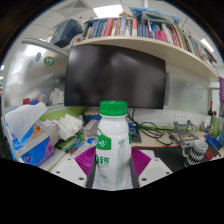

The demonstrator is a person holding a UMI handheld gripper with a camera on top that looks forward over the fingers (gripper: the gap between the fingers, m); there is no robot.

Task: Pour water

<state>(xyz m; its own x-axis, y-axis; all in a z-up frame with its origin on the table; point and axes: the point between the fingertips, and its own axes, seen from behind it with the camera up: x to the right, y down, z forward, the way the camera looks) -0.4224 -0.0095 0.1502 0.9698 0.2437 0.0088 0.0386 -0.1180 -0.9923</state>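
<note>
A white bottle (111, 146) with a green cap (113, 108) stands upright, clamped in the gripper (112, 165) between both pink pads (141, 161). This looks like the carrying step; no receiving cup is clearly visible, so finding one comes next.

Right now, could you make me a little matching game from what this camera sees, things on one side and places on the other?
Things:
1. bottle
2. monitor
3. books
4. tissue box

Places:
A. on the shelf up top
B. between the jaws' fingers, pads at its sides
C. behind the bottle
D. left of the bottle

Pairs: 1-B, 2-C, 3-A, 4-D
</note>
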